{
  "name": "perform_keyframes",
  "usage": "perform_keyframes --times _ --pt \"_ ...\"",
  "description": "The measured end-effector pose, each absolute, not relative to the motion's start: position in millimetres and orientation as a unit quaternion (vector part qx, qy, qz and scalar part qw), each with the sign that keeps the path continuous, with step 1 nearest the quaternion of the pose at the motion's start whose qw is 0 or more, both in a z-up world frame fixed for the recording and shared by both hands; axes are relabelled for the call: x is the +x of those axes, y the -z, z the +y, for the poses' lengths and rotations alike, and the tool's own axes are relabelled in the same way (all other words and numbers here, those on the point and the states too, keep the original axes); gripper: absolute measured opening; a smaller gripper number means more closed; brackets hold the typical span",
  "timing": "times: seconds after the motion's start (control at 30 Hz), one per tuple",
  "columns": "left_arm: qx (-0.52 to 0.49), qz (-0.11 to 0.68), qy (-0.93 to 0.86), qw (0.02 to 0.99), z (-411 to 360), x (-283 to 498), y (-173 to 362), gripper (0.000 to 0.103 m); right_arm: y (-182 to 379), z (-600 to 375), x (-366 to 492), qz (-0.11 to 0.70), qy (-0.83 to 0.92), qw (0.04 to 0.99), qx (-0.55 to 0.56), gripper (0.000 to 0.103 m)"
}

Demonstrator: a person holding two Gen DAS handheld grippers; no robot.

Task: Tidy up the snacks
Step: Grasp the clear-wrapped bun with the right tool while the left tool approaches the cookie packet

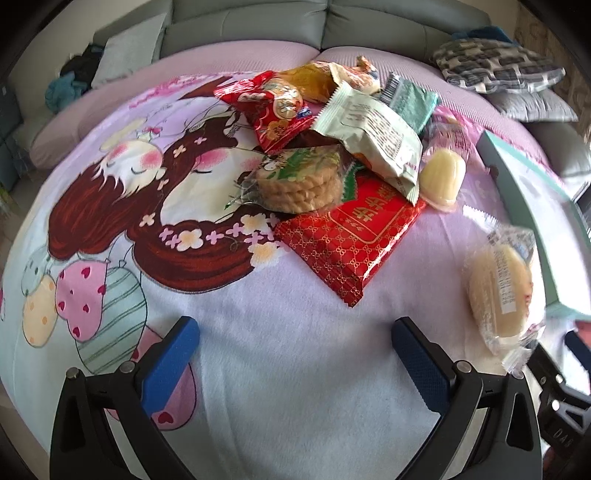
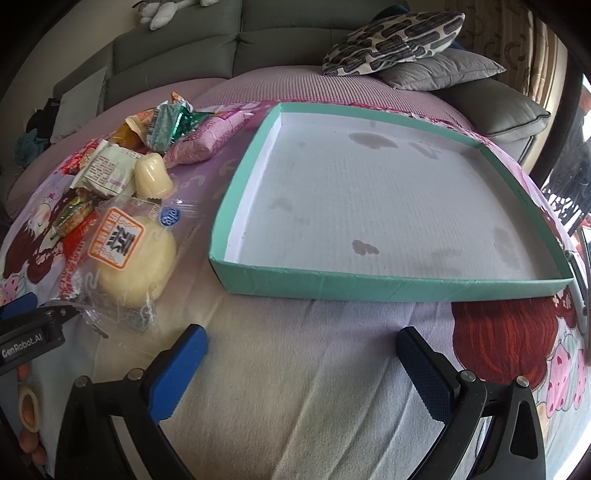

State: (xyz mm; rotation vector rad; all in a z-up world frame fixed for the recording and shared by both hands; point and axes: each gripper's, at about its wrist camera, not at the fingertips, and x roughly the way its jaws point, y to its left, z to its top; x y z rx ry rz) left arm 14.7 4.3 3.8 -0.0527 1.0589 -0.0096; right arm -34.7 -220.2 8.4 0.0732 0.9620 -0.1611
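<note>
A heap of snacks (image 1: 332, 147) is shown lying on a cartoon-printed blanket (image 1: 258, 350) spread over a sofa (image 1: 243, 26). In the heap, a red packet with gold lettering (image 1: 347, 236) lies flat at the front, a clear pack of round biscuits (image 1: 299, 181) rests on its rear edge, and a pale green packet (image 1: 373, 136) leans over both. A red round-patterned bag (image 1: 273, 107) and an orange bag (image 1: 317, 81) are stacked behind, with a dark green packet (image 1: 410, 99) at the back right. A pale jelly cup (image 1: 441, 177) stands just beside the pale green packet. A bun in a clear wrapper (image 2: 129, 254) lies apart from the heap, between it and a shallow teal box (image 2: 388, 284) with a stained white floor. A pink packet (image 2: 207, 144) is seen near the box's far left corner.

The left tool (image 1: 295, 365) is held low over bare blanket in front of the heap, pointing toward it, its blue pads (image 1: 170, 365) spread wide and nothing between them. The right tool (image 2: 301, 369) is held likewise low before the box's near wall, pads apart and unloaded, with the bun to its left. Patterned cushions (image 2: 399, 37) lie on the sofa behind the box.
</note>
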Motion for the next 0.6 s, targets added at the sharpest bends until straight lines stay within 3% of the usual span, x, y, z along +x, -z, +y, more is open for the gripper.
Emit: perform_keyframes --times 0.3,0.6 --pt "-0.023 0.473 -0.018 0.881 12.4 15.9 -73.5 0.103 -70.2 -214.0 -49.1 0.371 0.046 0.925 0.069 0.103" --pt "0.0 0.463 -0.016 0.886 1.4 46.4 -115.8 0.103 -117.4 -192.8 -12.4 0.399 0.007 0.915 0.061 0.103"
